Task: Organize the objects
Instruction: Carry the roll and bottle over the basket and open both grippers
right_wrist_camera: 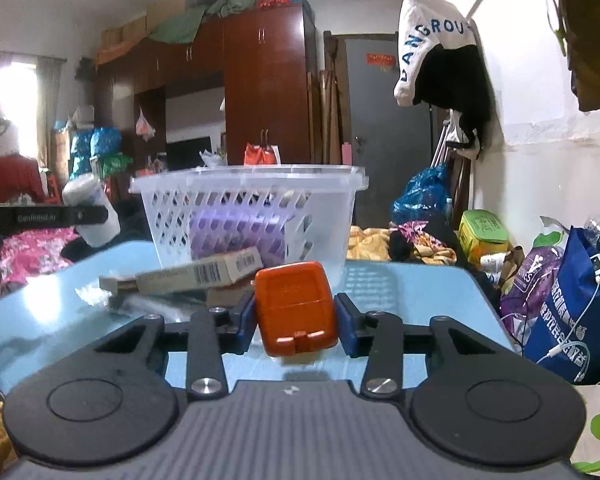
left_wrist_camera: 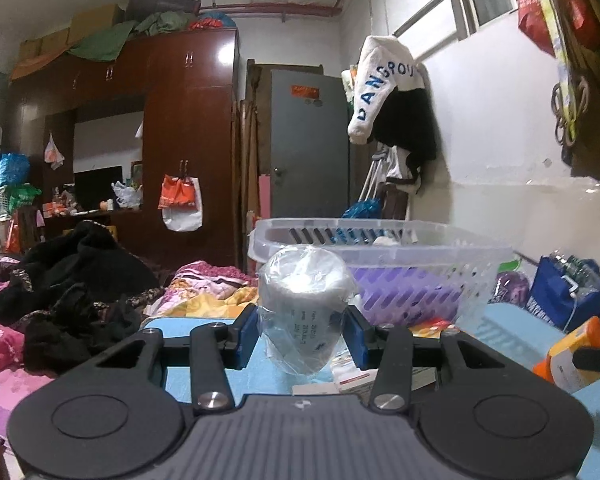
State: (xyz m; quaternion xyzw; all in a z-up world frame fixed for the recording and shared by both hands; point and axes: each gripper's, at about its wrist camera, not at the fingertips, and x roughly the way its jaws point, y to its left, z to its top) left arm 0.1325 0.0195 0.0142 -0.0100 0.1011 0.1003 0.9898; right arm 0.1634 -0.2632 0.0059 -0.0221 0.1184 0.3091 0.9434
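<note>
Blue-padded left gripper (left_wrist_camera: 302,334) fingers clamped on crinkly plastic-wrapped cylinder (left_wrist_camera: 303,308); right gripper (right_wrist_camera: 296,320) on glossy orange rounded-rectangular container (right_wrist_camera: 295,308).

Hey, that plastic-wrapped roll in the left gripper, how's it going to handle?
The plastic-wrapped roll probably feels light. Its loose, glossy film may slip against the left gripper pads. Being cylindrical, it could roll if laid sideways on the blue table.

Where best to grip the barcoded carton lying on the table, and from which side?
Take the barcoded carton across its thin faces at the free right end, coming from the near side. It lies flat and long, propped on other flat packets, with the basket close behind. Both tools are full: right holds the orange case, left the wrapped cup.
</note>
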